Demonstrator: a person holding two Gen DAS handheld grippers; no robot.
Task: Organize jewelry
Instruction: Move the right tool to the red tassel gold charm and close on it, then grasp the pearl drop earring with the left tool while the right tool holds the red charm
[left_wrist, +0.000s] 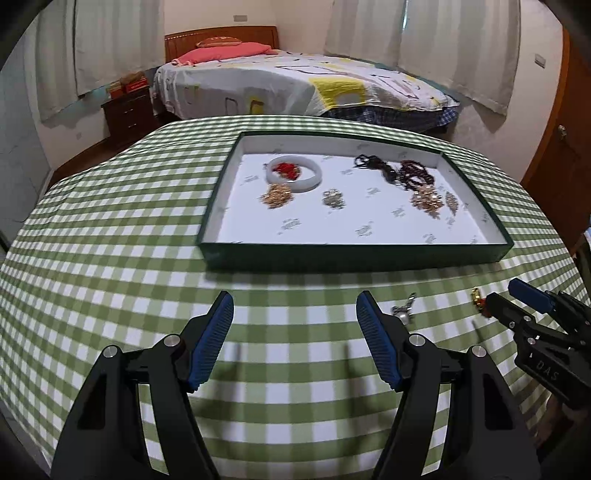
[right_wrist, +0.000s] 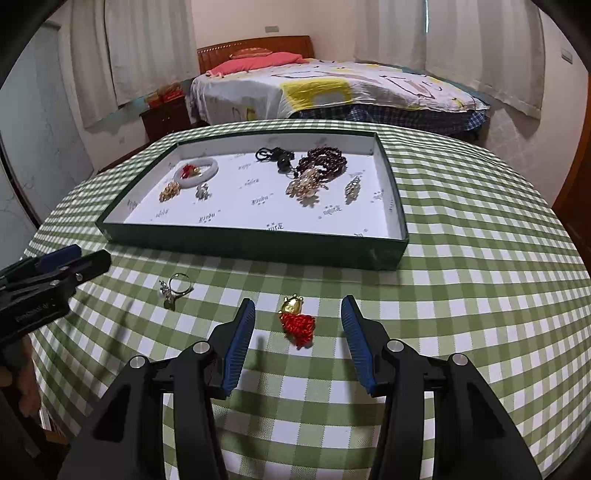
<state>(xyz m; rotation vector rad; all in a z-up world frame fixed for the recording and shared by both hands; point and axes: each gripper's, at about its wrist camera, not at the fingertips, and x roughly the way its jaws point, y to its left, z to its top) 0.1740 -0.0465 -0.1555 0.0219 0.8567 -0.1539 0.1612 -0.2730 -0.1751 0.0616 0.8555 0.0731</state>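
A dark green tray with a white lining holds a white bangle, dark bead strands and several gold and silver brooches. On the checked cloth in front of it lie a gold charm with a red knot and a silver ring piece. My right gripper is open, its jaws either side of the charm. My left gripper is open and empty, left of the ring piece.
A bed with a patterned cover and red pillow stands behind the table. A dark wooden nightstand is at the left, curtains along the walls, a wooden door at the right.
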